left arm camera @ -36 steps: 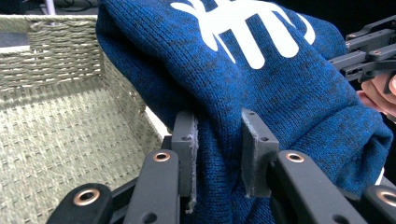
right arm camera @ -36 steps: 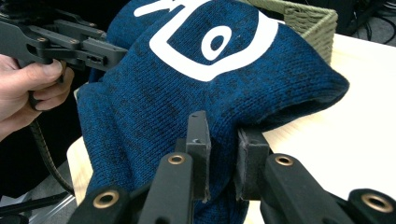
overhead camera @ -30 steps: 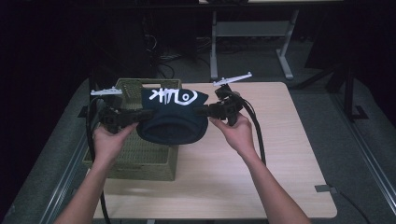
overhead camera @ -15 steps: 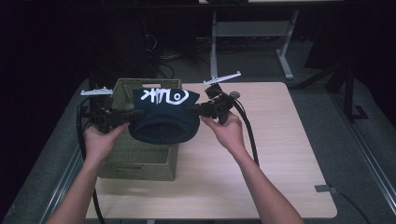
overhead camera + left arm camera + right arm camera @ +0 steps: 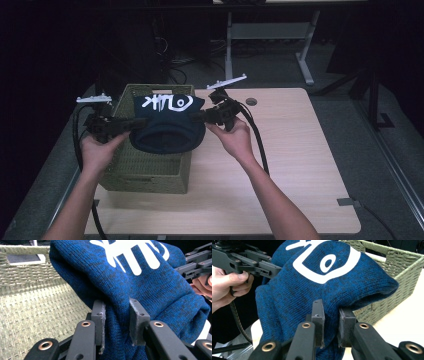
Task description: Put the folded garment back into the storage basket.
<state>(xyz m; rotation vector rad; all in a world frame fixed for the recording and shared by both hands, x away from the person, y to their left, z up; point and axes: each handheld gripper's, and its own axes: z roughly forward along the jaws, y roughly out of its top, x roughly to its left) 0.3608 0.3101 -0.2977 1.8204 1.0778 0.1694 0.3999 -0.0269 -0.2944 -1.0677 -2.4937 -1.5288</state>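
2 grippers hold 1 blue knit hat (image 5: 167,127) between them: left gripper (image 5: 131,125) & right gripper (image 5: 197,116) each clamped on its fabric. Hat hangs over the woven basket (image 5: 145,167), not yet inside; lowering & letting go likely remain. Left gripper view shows basket's bare floor; high view shows the table (image 5: 300,165).
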